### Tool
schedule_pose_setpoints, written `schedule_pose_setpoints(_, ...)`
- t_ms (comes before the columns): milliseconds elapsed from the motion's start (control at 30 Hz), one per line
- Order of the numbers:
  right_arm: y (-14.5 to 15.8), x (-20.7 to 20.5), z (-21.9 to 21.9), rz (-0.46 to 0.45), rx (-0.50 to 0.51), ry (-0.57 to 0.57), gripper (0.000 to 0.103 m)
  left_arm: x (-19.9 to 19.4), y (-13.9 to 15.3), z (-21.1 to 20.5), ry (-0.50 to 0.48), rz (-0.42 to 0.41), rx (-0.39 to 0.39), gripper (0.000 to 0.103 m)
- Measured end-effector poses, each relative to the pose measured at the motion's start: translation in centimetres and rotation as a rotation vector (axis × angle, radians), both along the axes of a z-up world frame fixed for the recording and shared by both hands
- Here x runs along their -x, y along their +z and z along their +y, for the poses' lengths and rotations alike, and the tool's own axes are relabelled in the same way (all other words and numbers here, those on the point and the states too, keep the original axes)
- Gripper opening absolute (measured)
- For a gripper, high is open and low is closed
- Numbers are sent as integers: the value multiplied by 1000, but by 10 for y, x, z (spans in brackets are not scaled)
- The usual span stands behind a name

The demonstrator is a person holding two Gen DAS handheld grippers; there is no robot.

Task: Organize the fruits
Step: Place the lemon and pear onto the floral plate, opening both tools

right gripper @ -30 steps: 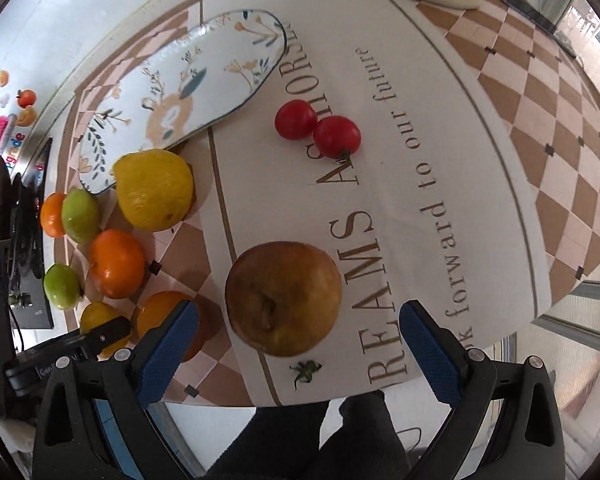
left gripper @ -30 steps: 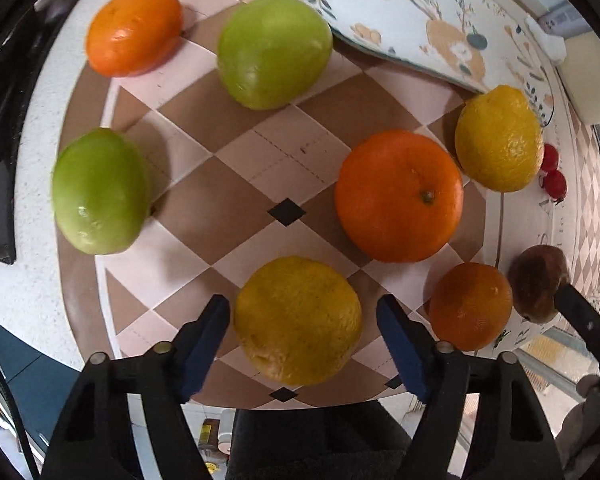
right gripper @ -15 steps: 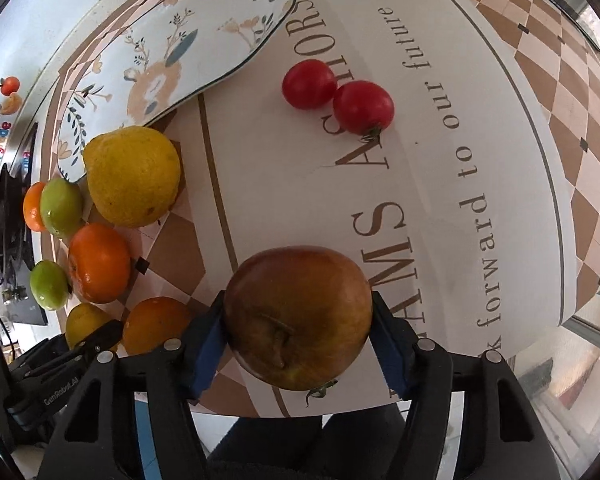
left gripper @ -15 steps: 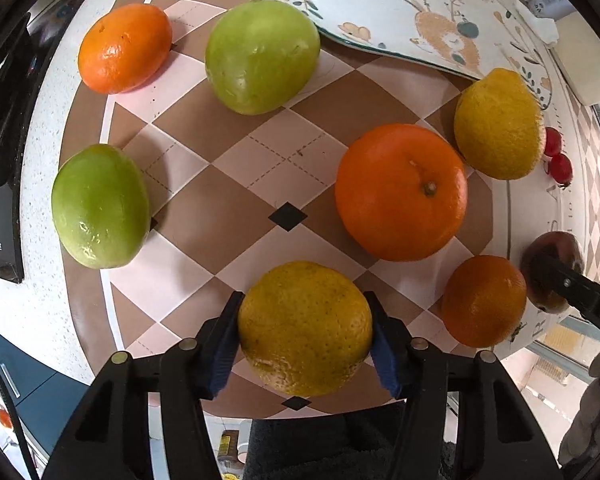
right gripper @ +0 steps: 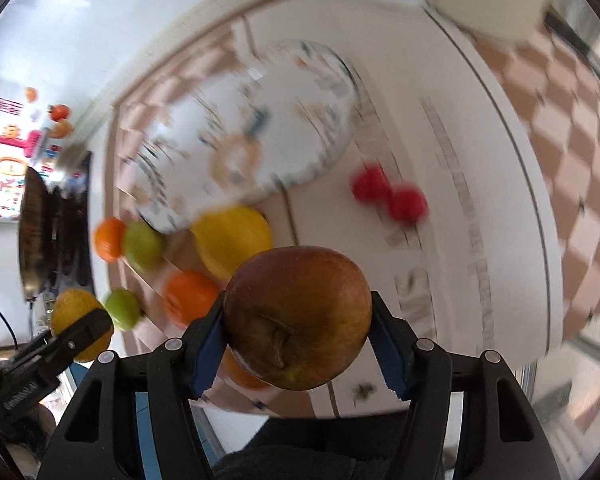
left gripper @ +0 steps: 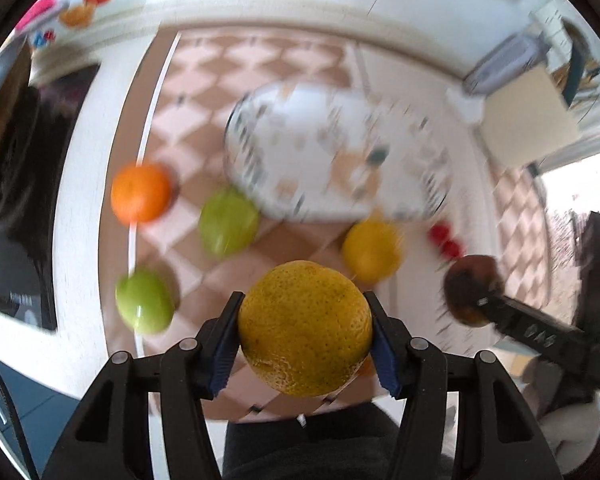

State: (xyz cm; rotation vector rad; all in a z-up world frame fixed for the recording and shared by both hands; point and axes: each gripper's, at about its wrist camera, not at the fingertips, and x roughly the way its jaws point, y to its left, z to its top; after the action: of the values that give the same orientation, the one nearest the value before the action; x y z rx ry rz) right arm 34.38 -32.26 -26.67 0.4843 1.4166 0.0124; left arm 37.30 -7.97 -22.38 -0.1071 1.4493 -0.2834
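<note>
My left gripper (left gripper: pixel 305 330) is shut on a yellow-green orange (left gripper: pixel 305 326) and holds it above the table. My right gripper (right gripper: pixel 298 320) is shut on a brown-red apple (right gripper: pixel 298 316), also lifted; the apple also shows at the right of the left wrist view (left gripper: pixel 474 292). A patterned oval plate (left gripper: pixel 332 152) lies beyond, also in the right wrist view (right gripper: pixel 252 136). On the cloth lie an orange (left gripper: pixel 141 192), two green fruits (left gripper: pixel 228 222) (left gripper: pixel 145 306), a yellow lemon (left gripper: pixel 372 250) and two red tomatoes (right gripper: pixel 388 196).
A checkered tablecloth (right gripper: pixel 560 152) covers the table. A dark pan and stove (right gripper: pixel 40 236) stand at the left. A cream box (left gripper: pixel 528 120) sits at the far right. Another orange (right gripper: pixel 190 296) lies just left of the apple.
Both grippers closed on their fruits and lifted them off the table. The views tilted up and pulled back, so the plate and the far wall came into view.
</note>
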Motion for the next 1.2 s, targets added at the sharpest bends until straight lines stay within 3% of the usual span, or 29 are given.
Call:
schedule_pose_setpoints(133, 3, -52, -1, -41, -2, 48, 67, -52, 2, -22, 35, -3, 10, 55)
schedule_pose_setpoints(233, -7, -92, 1, -35, 5, 103, 67, -85, -17, -31, 68, 19, -19, 55)
schedule_pose_setpoints(500, -48, -182, 20, -12, 44, 262, 67, -166, -104, -31, 194, 264, 64, 55)
schedule_pose_setpoints(700, -73, -204, 32, 38, 68, 357, 67, -181, -135, -31, 225, 343, 64, 55)
schedule_pose_setpoints(967, -82, -215, 26, 79, 43, 373, 69, -188, -140, -36, 223, 375, 41, 55)
schedule_pose_setpoints(1000, -80, -213, 25, 81, 39, 370, 75, -188, -140, -36, 222, 378, 40, 55)
schedule_pose_setpoints(1033, -79, -213, 24, 83, 46, 370, 84, -188, -140, -36, 217, 379, 40, 59)
schedule_pose_setpoints(1067, -78, -213, 23, 81, 48, 365, 86, -189, -140, -36, 217, 378, 55, 77)
schedule_pose_setpoints(1133, -77, -214, 24, 86, 46, 351, 86, -190, -138, -36, 216, 369, 70, 92)
schedule_pose_setpoints(1200, -75, -212, 19, 94, 58, 338, 88, -189, -134, -33, 209, 355, 63, 92)
